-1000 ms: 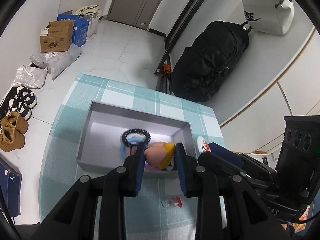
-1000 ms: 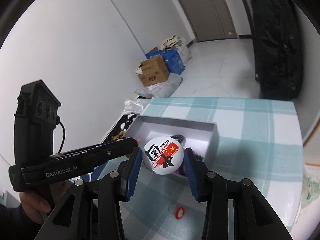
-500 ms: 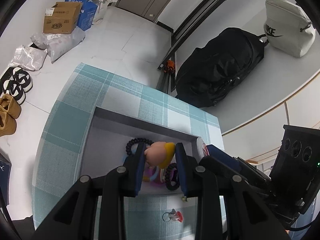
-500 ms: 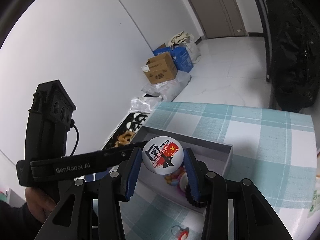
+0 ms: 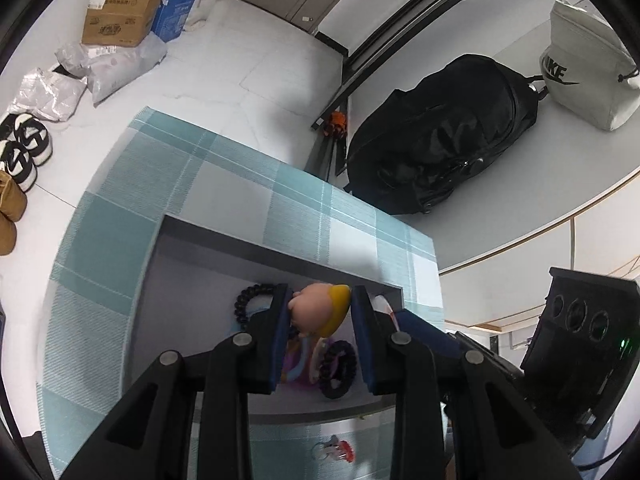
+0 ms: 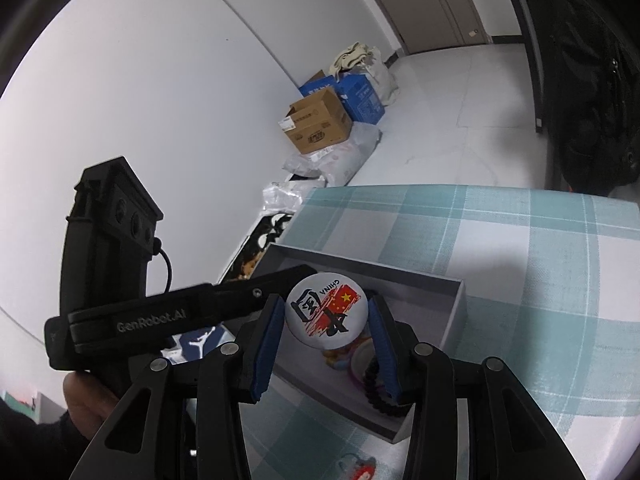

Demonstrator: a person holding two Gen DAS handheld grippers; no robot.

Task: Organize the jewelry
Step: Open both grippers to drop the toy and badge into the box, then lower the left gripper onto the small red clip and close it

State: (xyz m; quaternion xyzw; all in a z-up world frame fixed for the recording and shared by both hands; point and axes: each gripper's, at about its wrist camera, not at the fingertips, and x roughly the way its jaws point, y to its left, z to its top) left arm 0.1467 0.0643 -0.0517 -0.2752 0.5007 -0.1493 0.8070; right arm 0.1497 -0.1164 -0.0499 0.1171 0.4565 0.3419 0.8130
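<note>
A grey open box (image 5: 192,248) sits on the teal checked tablecloth, and it shows in the right wrist view (image 6: 456,300) too. My left gripper (image 5: 320,312) is shut on a pink and yellow figure charm (image 5: 318,312) and holds it over the box. Under it lie black bead bracelets (image 5: 340,364) and pink and blue hair ties. My right gripper (image 6: 326,316) is shut on a round white badge (image 6: 326,316) with a red flag print, also over the box. A small red charm (image 5: 340,450) lies on the cloth in front of the box.
The tablecloth's far edge (image 5: 168,120) drops to a white tiled floor. On the floor are cardboard boxes (image 5: 120,20), plastic bags, shoes (image 5: 24,148) and a black backpack (image 5: 436,140). A white bag (image 5: 584,60) sits on a shelf at right.
Both grippers have moved forward over the box, each still holding its item. The box and bracelets now lie closer under the fingers.
</note>
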